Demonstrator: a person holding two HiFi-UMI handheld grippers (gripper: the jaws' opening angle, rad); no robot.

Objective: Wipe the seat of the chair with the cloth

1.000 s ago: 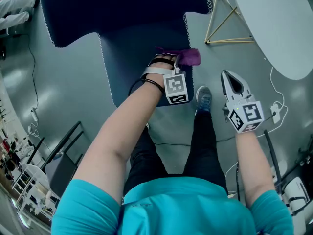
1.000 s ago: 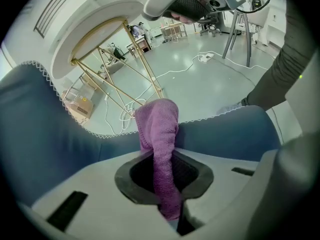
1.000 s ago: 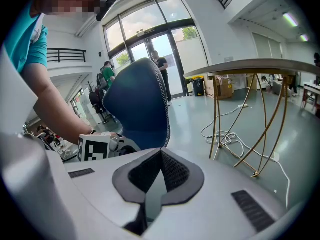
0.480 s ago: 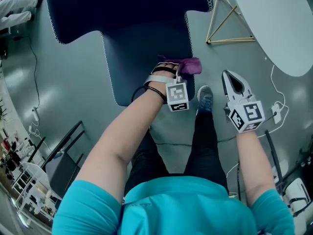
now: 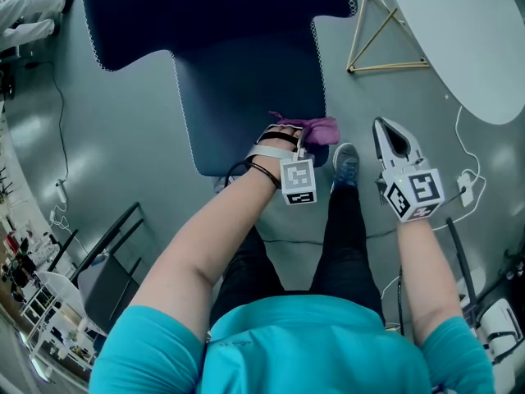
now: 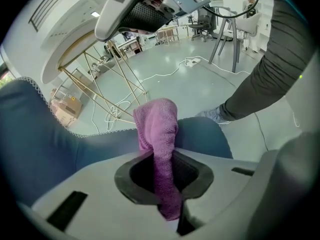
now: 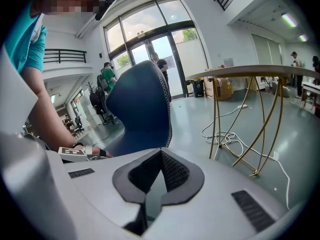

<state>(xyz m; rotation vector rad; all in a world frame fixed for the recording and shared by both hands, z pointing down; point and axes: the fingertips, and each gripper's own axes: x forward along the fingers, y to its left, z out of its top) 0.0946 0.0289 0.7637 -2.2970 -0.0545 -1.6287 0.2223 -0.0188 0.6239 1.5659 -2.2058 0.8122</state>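
The dark blue chair seat (image 5: 246,97) lies below me, its backrest at the top of the head view. My left gripper (image 5: 297,136) is shut on a purple cloth (image 5: 318,128) at the seat's front right corner; the cloth rests on the seat there. In the left gripper view the cloth (image 6: 159,129) runs up between the jaws and folds over the blue seat (image 6: 45,144). My right gripper (image 5: 392,138) hangs over the floor to the right of the chair, jaws together, holding nothing. The right gripper view shows that gripper (image 7: 161,156) facing the chair's back (image 7: 142,109).
A round white table (image 5: 467,39) on thin gold legs (image 5: 377,39) stands at the right. The person's shoe (image 5: 343,164) is beside the seat's front corner. White cables (image 5: 463,179) trail on the grey floor. A black frame (image 5: 107,245) stands at the lower left.
My left gripper has dragged the cloth along the seat's right side toward its front edge. The right gripper has stayed in place.
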